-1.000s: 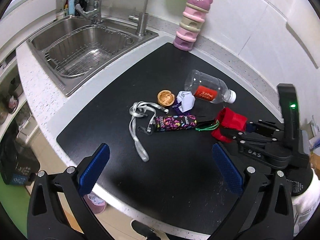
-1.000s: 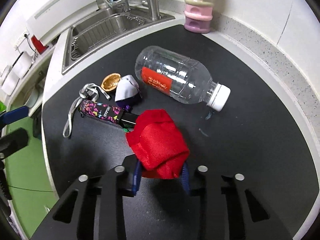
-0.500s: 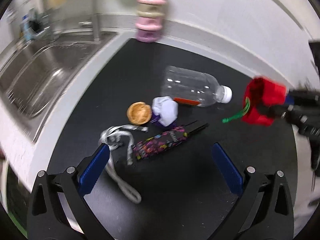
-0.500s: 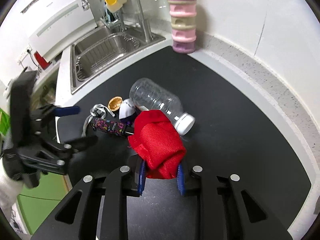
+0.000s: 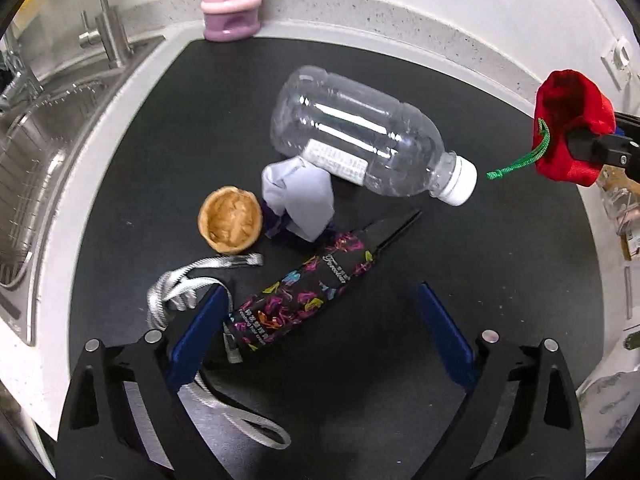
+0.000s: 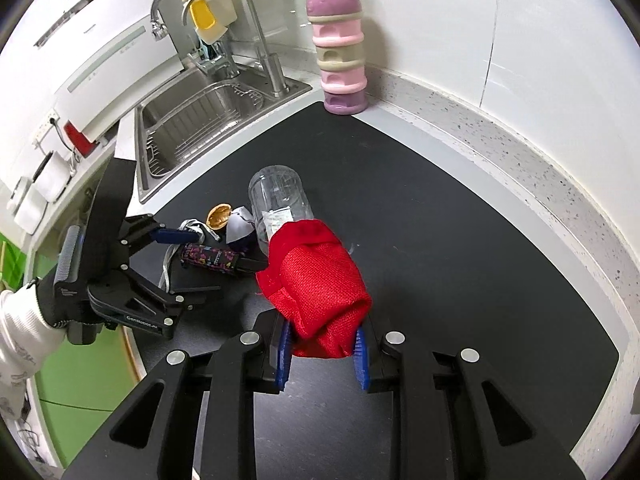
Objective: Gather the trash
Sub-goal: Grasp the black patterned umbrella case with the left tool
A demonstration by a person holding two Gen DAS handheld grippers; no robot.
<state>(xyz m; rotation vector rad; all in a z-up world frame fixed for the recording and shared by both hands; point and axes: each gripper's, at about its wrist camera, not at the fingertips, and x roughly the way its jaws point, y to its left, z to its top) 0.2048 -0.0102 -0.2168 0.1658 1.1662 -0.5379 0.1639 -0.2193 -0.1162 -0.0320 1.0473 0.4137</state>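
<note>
- Trash is being left scattered on the black mat (image 5: 168, 128): a clear plastic bottle (image 5: 360, 136) on its side, a crumpled white paper (image 5: 304, 200) touching it, a walnut shell half (image 5: 231, 225) just beside the paper.
- A patterned folded umbrella (image 5: 304, 296) and its grey strap (image 5: 188, 292) are being straddled by the left gripper (image 5: 320, 328); its jaws, just narrowed a little, are being held wide apart, nothing pressed.
- A red mesh bag (image 6: 316, 280) is being clenched between the pads of the right gripper (image 6: 322, 350), lifted clear of the mat.
- A sink (image 6: 200, 120) and stacked pastel container (image 6: 340, 48) are being shown behind.
</note>
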